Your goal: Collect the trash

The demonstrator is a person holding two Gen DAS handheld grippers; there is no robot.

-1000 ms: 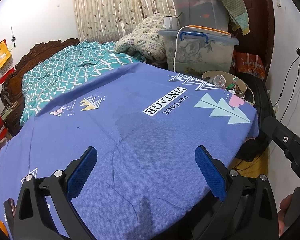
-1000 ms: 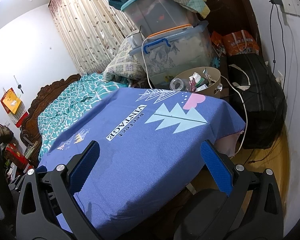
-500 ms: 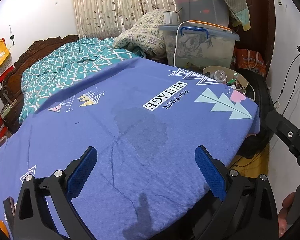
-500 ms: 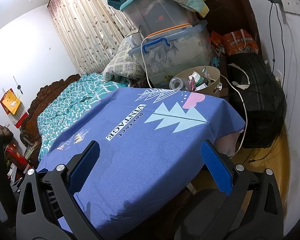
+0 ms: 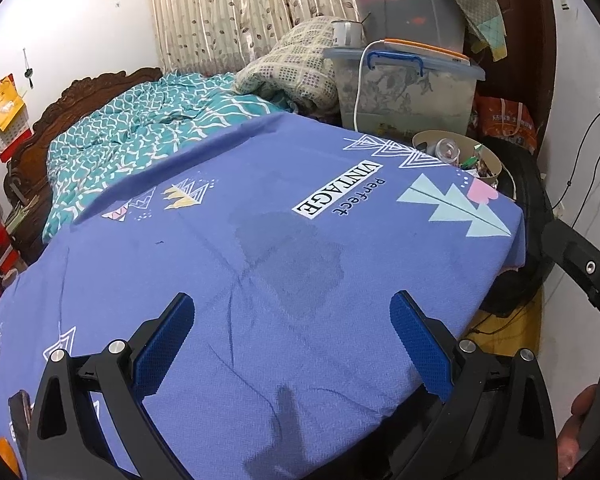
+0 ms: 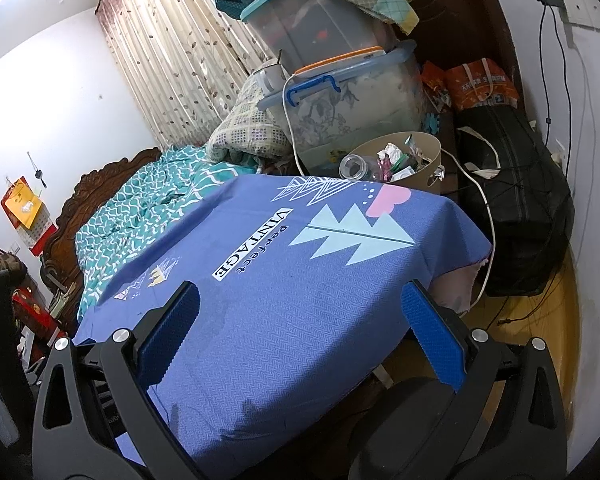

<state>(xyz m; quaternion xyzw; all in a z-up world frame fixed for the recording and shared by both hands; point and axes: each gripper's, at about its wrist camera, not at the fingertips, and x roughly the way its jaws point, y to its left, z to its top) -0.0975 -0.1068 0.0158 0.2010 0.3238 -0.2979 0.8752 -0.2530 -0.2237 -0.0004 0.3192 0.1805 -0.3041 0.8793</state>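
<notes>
above the blue cloth, both tools spread, empty

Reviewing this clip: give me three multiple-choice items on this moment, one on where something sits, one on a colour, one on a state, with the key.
1. Where is the beige trash bin?
A. On the blue cloth
B. Past the far corner of the blue cloth, in front of the stacked storage boxes
C. Against the curtain

2. What colour is the handle on the lower storage box?
A. Blue
B. Red
C. Green

3. What state are the two grippers in?
A. Both shut on trash
B. Left shut, right open
C. Both open and empty

Key: 1 B, the bin shows just beyond the cloth's edge, with the boxes behind it. 2 A, a blue handle sits on the lid's front. 3 C, the left gripper and right gripper each have fingers spread wide with only cloth seen between them.
</notes>
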